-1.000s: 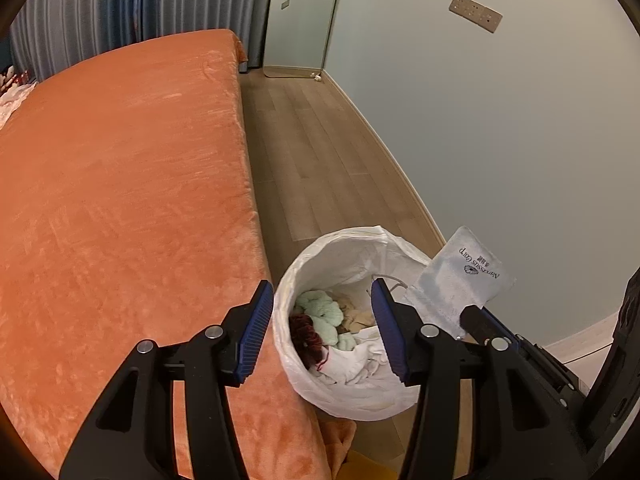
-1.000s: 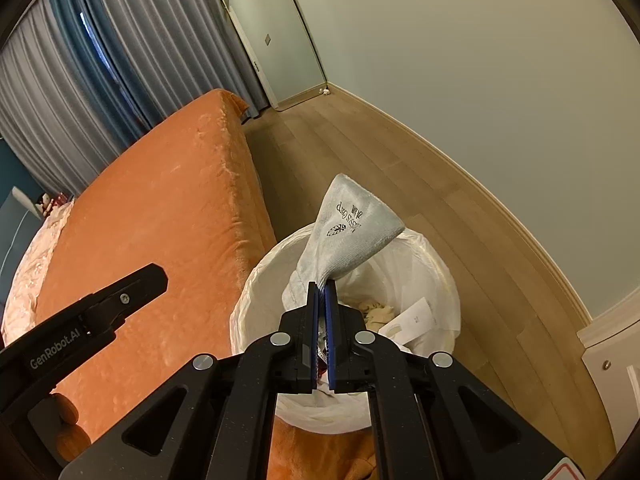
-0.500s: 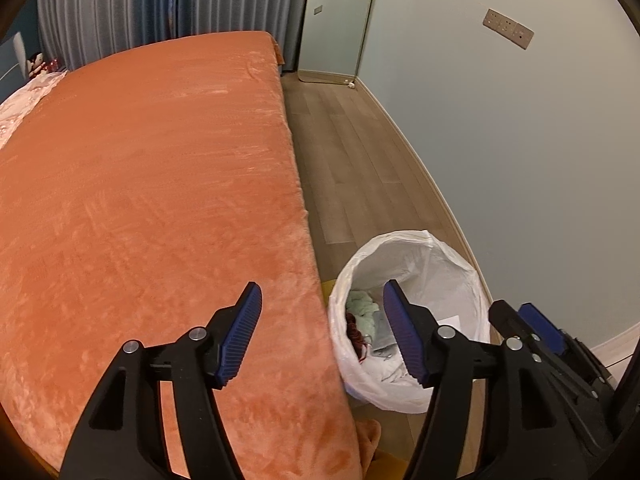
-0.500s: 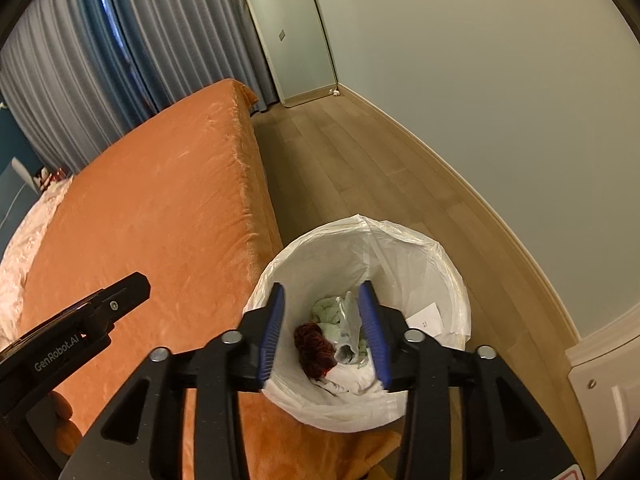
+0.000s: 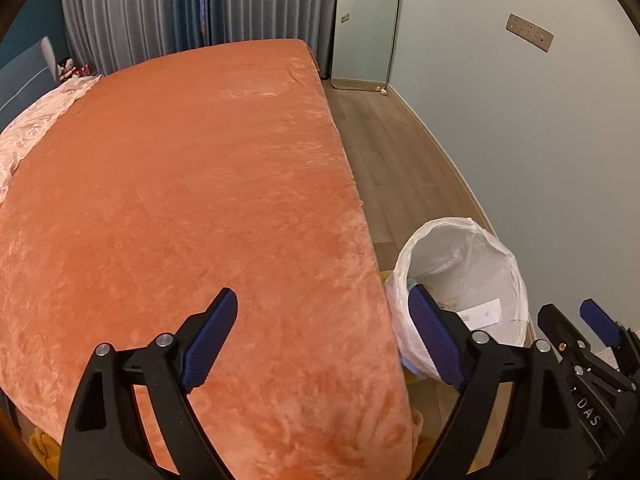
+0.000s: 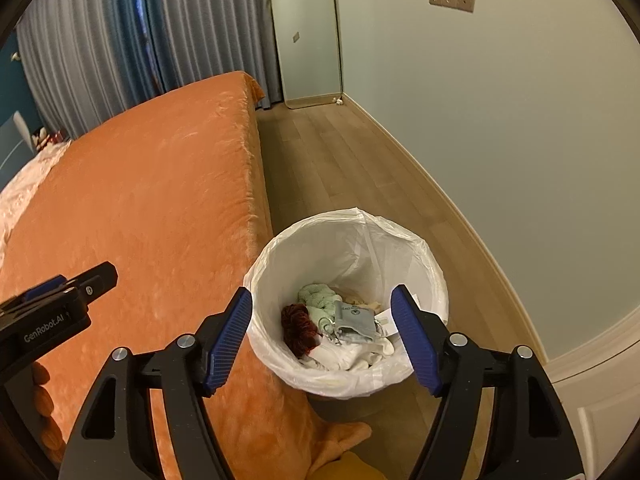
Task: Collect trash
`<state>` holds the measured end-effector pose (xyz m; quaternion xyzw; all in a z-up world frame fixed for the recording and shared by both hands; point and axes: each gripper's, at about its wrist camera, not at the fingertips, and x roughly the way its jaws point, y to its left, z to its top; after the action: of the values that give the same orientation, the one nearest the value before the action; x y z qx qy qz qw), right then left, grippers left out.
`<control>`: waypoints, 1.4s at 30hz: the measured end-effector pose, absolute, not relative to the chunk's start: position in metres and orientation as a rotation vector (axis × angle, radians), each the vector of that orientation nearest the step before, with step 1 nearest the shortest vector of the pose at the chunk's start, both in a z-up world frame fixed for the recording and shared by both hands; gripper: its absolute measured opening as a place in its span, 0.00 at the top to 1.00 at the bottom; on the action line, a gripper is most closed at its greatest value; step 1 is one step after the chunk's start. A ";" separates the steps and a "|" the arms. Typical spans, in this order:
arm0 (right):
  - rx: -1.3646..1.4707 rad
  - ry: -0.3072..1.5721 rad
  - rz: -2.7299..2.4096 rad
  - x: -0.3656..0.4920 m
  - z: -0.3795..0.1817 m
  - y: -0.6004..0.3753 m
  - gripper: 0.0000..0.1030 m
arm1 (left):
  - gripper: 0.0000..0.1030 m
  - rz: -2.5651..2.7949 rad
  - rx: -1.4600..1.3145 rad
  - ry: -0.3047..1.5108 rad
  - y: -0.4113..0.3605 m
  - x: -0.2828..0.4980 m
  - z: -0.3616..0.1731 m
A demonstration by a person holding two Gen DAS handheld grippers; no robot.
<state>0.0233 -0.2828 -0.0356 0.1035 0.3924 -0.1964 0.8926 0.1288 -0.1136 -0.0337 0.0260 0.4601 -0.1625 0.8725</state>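
Note:
A bin with a white liner (image 6: 434,276) stands on the floor beside the bed; it also shows in the left wrist view (image 5: 512,264). In it lie a grey-blue pouch (image 6: 356,318), a green cloth (image 6: 318,296), a dark red bundle (image 6: 298,326) and white paper. My right gripper (image 6: 322,338) is open and empty above the bin's near rim. My left gripper (image 5: 320,332) is open and empty over the bed's edge, left of the bin. The right gripper's fingers (image 5: 600,322) show in the left wrist view, the left gripper's body (image 6: 60,304) in the right.
An orange bed (image 5: 180,184) fills the left. A pale pink cover (image 5: 36,128) lies at its far left. Wooden floor (image 6: 340,160) runs between bed and pale wall. Grey-blue curtains (image 5: 180,4) and a leaning mirror (image 6: 308,40) stand at the far end.
My right gripper opened and let go of the grey-blue pouch, which now lies in the bin. Both grippers drew back and up; the left swung towards the bed.

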 end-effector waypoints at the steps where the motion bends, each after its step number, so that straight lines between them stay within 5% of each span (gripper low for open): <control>1: 0.208 0.813 -0.407 0.021 -0.035 -0.280 0.27 | 0.15 -0.336 0.062 0.960 -0.111 0.126 -0.034; 11: 0.168 0.819 -0.409 0.002 -0.037 -0.260 0.17 | 0.11 -0.302 0.108 0.960 -0.094 0.104 -0.040; 14: 0.159 0.826 -0.412 -0.002 -0.039 -0.257 0.06 | 0.10 -0.296 0.108 0.963 -0.092 0.100 -0.043; 42: 0.136 0.864 -0.457 -0.020 -0.067 -0.263 0.07 | 0.10 -0.266 0.137 0.971 -0.105 0.076 -0.059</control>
<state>-0.0201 -0.2626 -0.0666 0.0653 0.4147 -0.2191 0.8807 0.0760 -0.1055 -0.0594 0.0655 0.4648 -0.1274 0.8738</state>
